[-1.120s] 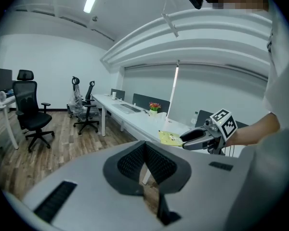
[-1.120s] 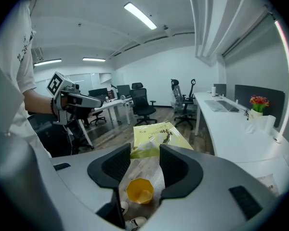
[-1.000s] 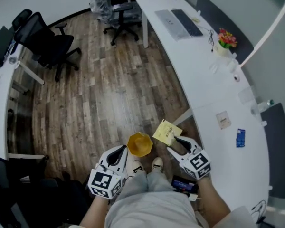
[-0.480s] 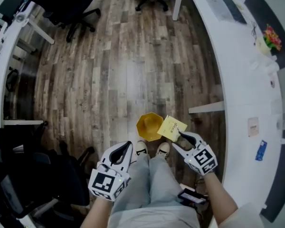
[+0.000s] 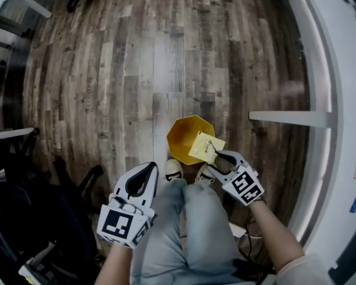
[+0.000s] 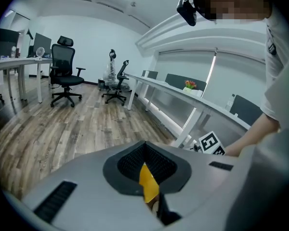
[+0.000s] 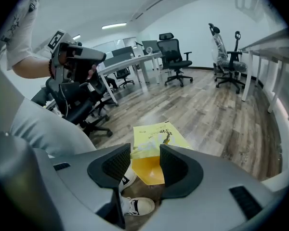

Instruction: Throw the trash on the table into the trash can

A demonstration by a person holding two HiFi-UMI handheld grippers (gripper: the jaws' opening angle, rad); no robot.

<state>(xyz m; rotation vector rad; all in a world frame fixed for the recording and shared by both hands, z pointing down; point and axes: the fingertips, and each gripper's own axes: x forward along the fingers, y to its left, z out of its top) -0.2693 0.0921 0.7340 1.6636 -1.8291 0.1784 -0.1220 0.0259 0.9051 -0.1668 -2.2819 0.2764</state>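
Two handheld tongs are seen from above over a wooden floor [image 5: 166, 52]. A yellow paper packet [image 5: 205, 146] is pinched by its near edge in the right tongs [image 5: 216, 155] and is held over the right side of the open yellow trash can [image 5: 181, 136]. The left tongs [image 5: 147, 172] are pressed together, empty, down and left of the trash can. Two sneakers [image 5: 174, 170] are planted just below the trash can. A white desk [image 5: 335, 100] is curved well to the right of it.
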